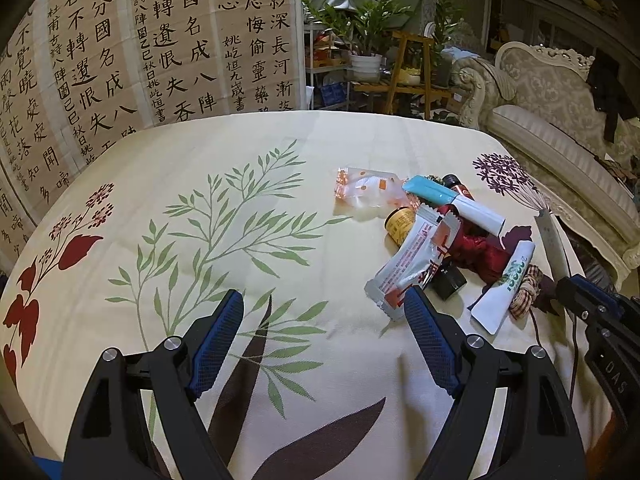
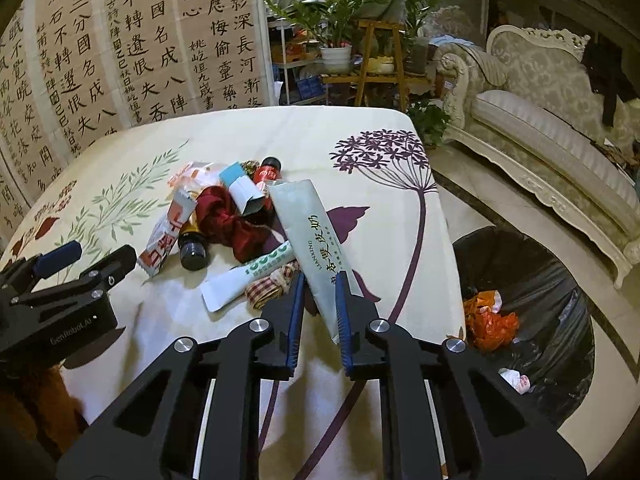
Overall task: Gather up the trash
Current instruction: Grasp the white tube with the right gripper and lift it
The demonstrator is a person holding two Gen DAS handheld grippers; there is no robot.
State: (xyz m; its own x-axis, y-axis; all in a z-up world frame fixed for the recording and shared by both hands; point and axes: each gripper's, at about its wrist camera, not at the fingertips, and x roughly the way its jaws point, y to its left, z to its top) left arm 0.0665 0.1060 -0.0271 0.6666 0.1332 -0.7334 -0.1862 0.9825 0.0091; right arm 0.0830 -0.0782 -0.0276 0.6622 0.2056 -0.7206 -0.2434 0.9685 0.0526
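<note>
A pile of trash lies on the flowered tablecloth (image 2: 360, 128): a red cloth knot (image 2: 228, 220), a white-and-orange wrapper (image 1: 416, 260), a teal-and-white box (image 1: 452, 204), a dark bottle (image 2: 192, 248), a white-green sachet (image 2: 248, 276) and a checked ribbon (image 2: 272, 284). My right gripper (image 2: 319, 280) is shut on the lower end of a long pale packet (image 2: 312, 240), which slants up over the pile. My left gripper (image 1: 324, 294) stands open over bare cloth, its right fingertip beside the white-and-orange wrapper, nothing between its fingers.
A bin lined with a black bag (image 2: 560, 272) stands on the floor right of the table, with orange wrappers inside. A calligraphy screen (image 1: 160, 40) rises behind the table. A cream sofa (image 2: 552, 92) and a plant stand (image 2: 380, 60) lie beyond.
</note>
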